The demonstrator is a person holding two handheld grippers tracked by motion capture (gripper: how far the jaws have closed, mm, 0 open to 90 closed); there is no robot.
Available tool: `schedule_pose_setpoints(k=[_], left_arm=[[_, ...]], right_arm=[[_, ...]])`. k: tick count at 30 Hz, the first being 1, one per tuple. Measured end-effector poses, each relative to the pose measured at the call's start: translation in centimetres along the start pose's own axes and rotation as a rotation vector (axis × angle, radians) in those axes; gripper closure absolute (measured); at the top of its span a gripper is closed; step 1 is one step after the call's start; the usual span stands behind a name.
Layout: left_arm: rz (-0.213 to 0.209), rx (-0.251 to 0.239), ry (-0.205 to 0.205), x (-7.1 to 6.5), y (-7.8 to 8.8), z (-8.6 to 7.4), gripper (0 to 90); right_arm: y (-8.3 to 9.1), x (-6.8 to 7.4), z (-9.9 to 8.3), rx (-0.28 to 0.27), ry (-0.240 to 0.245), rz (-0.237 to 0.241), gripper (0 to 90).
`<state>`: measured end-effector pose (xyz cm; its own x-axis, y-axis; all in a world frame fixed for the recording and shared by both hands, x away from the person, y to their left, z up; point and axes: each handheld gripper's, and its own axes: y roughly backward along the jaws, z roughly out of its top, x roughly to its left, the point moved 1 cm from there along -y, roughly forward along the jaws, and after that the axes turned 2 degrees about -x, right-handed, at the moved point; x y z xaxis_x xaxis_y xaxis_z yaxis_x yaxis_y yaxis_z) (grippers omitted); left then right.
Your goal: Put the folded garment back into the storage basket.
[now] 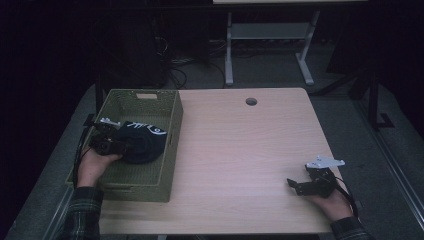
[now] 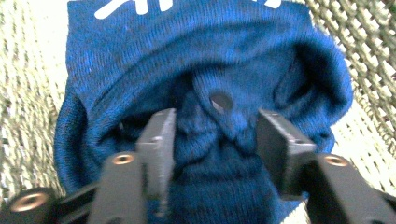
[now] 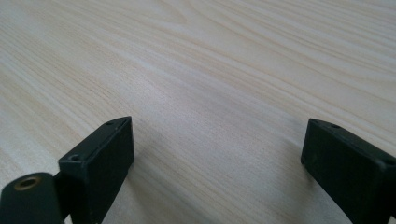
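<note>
A dark blue rolled sock [image 1: 144,141] with white markings sits inside the green woven basket [image 1: 171,162] at the table's left edge. My left gripper [image 1: 123,145] reaches into the basket from the near left. In the left gripper view the jaws stand partway apart, pressed on a fold of the blue sock [image 2: 210,60] bunched in my left gripper [image 2: 215,140]. The basket's mesh [image 2: 28,93] lies behind it. My right gripper [image 1: 294,186] rests low at the near right of the wooden table [image 1: 240,145]. My right gripper [image 3: 217,149] is open, with nothing but bare wood between its jaws.
A round cable hole [image 1: 251,101] sits near the table's far edge. Beyond the table stand a white desk frame [image 1: 229,55] and tangled cables [image 1: 172,60] on a dark floor. The table's wooden middle lies between my two hands.
</note>
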<state>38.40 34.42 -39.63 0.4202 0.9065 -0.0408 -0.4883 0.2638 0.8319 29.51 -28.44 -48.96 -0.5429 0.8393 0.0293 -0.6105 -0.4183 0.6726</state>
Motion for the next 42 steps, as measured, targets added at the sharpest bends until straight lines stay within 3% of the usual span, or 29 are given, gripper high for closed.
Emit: schedule_pose_setpoints(k=[6, 14, 31, 42], left_arm=[[0.004, -0.051, 0.004, -0.2, 1.0, 0.4, 29.0], [-0.013, -0.098, -0.016, -1.6, 2.0, 1.6, 17.9], [-0.117, -0.220, -0.063, -7.0, 3.8, 5.1, 14.6], [-0.157, -0.227, -0.106, -9.8, 3.1, 6.8, 14.6]], right_arm=[[0.0, 0.0, 0.0, 0.000, 0.000, 0.000, 9.0], [0.0, 0.0, 0.0, 0.000, 0.000, 0.000, 9.0], [0.0, 0.0, 0.0, 0.000, 0.000, 0.000, 9.0], [0.0, 0.0, 0.0, 0.000, -0.001, 0.000, 9.0]])
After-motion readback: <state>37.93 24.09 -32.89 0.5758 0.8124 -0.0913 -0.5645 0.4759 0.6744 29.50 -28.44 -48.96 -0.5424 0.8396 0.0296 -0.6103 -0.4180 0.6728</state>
